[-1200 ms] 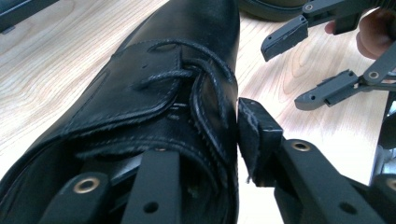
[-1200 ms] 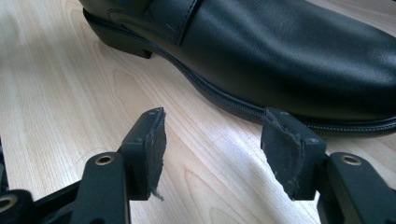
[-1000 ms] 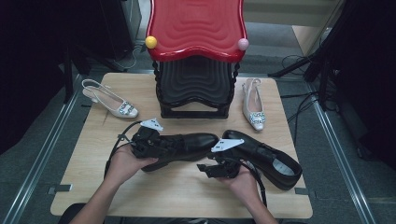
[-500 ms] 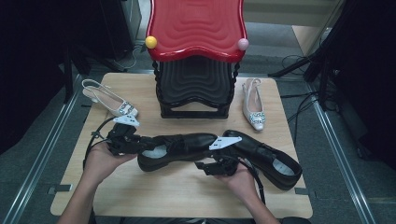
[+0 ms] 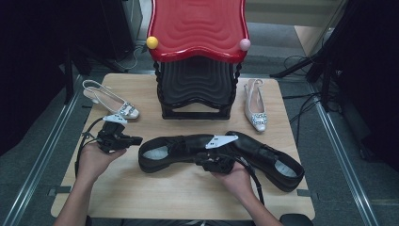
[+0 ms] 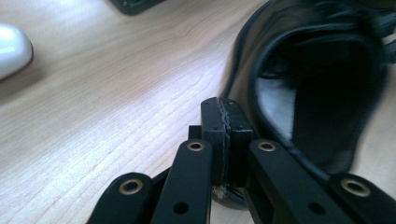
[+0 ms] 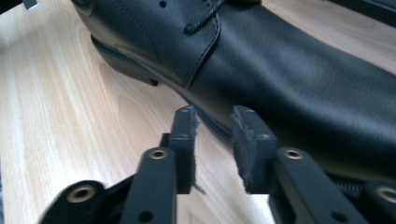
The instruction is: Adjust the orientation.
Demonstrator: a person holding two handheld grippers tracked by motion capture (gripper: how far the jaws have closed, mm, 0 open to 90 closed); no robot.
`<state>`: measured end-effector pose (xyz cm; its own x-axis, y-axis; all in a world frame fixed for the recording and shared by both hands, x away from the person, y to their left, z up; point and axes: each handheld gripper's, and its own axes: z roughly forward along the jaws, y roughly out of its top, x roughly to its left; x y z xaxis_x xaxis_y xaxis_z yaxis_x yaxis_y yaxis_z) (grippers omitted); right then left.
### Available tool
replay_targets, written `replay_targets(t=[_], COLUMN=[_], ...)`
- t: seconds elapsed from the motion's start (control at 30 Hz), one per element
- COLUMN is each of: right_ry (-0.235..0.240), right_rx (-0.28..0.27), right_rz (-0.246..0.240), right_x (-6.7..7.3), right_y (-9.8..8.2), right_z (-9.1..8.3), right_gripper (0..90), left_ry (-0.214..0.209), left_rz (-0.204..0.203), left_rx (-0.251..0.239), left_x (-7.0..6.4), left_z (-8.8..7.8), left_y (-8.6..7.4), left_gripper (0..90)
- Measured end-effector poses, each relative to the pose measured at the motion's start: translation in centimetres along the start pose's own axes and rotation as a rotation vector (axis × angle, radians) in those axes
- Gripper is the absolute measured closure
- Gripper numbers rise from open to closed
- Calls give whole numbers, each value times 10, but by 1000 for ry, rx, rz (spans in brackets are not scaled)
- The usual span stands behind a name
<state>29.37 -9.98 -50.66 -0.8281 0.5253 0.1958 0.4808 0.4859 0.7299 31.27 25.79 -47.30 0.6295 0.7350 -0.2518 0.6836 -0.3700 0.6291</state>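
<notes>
Beside black shoe's (image 5: pixel 188 151) heel: left gripper (image 5: pixel 134 140) level, jaws just closed, empty. Right gripper (image 7: pixel 215 126) narrowly parted, just closing, nothing between; stitching visible from there.

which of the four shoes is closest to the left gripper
The black shoe on the left, its open heel end facing the left gripper. The other black shoe lies further right; the two pale slingbacks sit back beside the red-topped rack.

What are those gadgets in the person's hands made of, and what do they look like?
Each hand carries a black gripper: left gripper, right gripper. Each has a grey three-cornered plate on top, a trailing black cable, and two black jaws with brass-coloured pivot pins and worn dark pads. The forearms are bare; no sleeves show.
</notes>
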Motion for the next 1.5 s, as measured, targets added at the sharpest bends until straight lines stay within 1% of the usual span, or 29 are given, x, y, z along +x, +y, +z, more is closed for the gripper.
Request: replay_targets(t=[0.03,0.07,0.1,0.13,0.17,0.2,0.3,0.4,0.47,0.57,0.63,0.67,0.7,0.73,0.77,0.8,0.87,0.93,1.0,1.03,1.07,1.13,1.23,1.27,1.33,1.37,1.4,1.43,1.5], right_ry=[6,6,12,13,14,12,11,6,7,4,-1,1,1,4,4,9,13,14,17,17,20,18,16,16,12,6,6,7,11], right_rx=[-1,-1,9,14,17,19,19,20,20,33,42,45,45,44,44,42,50,55,55,58,59,61,62,63,63,63,65,65,51], right_rz=[1,1,6,10,8,3,8,12,14,23,31,37,37,46,46,57,69,69,66,66,63,63,62,64,67,69,72,74,74], right_x=[0,0,0,1,1,0,-2,-5,-5,-8,-10,-11,-11,-14,-14,-17,-19,-19,-19,-19,-19,-19,-21,-21,-22,-22,-23,-24,-24], right_y=[1,1,2,3,4,4,5,7,7,9,10,11,11,12,12,13,14,15,16,18,19,19,22,22,23,23,24,25,26], right_z=[1,1,5,7,9,10,11,12,13,14,13,13,13,12,12,13,13,15,15,16,17,18,20,20,21,20,20,20,18], right_gripper=[807,807,838,847,862,875,885,887,887,900,900,900,900,900,900,900,900,900,900,900,900,900,900,900,900,900,900,900,900], left_ry=[3,3,1,-19,-3,-3,-6,-20,-23,-45,-52,-59,-59,-60,-60,-60,-70,-73,-79,-78,-87,-89,-102,-103,-124,-129,-122,-107,-90], left_rz=[-10,-10,-7,-2,7,7,7,-8,-11,-25,-21,-13,-13,-7,-7,-3,4,-1,5,1,-3,-3,-21,-19,-13,0,19,35,34], left_rx=[11,11,20,25,26,26,24,16,15,11,12,18,18,25,25,28,27,28,30,30,29,28,36,38,46,51,56,58,46], left_x=[2,2,2,1,-2,-2,-3,-5,-5,-9,-11,-15,-15,-19,-19,-23,-27,-29,-32,-33,-36,-37,-43,-44,-48,-51,-53,-54,-53], left_z=[7,7,10,14,15,15,14,13,12,11,11,11,11,11,11,11,11,10,10,10,9,8,7,7,8,9,9,10,11], left_y=[-2,-2,-2,-4,-4,-4,-7,-11,-11,-15,-16,-19,-19,-21,-21,-22,-23,-24,-26,-28,-30,-31,-35,-35,-36,-37,-36,-36,-34], left_gripper=[900,900,900,900,900,900,900,900,900,900,900,900,900,900,900,900,900,900,900,900,900,900,900,900,900,900,900,900,898])
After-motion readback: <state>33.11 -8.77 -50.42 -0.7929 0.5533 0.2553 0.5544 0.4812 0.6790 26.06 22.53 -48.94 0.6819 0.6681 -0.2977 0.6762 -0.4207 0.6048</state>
